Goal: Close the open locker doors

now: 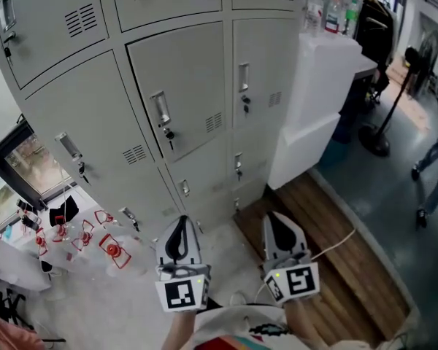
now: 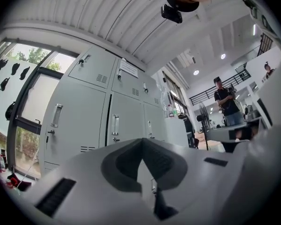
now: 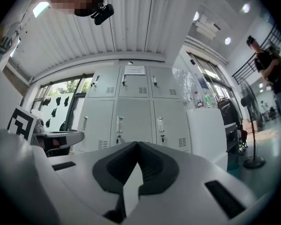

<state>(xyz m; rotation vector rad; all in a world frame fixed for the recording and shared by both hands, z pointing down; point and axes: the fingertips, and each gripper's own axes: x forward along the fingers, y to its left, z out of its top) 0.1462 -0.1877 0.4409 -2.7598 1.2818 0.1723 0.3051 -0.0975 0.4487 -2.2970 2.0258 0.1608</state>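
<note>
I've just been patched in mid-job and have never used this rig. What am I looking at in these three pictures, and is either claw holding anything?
No robot here: a person holds a two-jaw gripper in each hand. The head view looks down from their head at the left gripper and right gripper in front of grey lockers. The other two views ride on each gripper, looking along its jaws. Both pairs are shut, holding nothing. The middle locker door appears slightly ajar.
</note>
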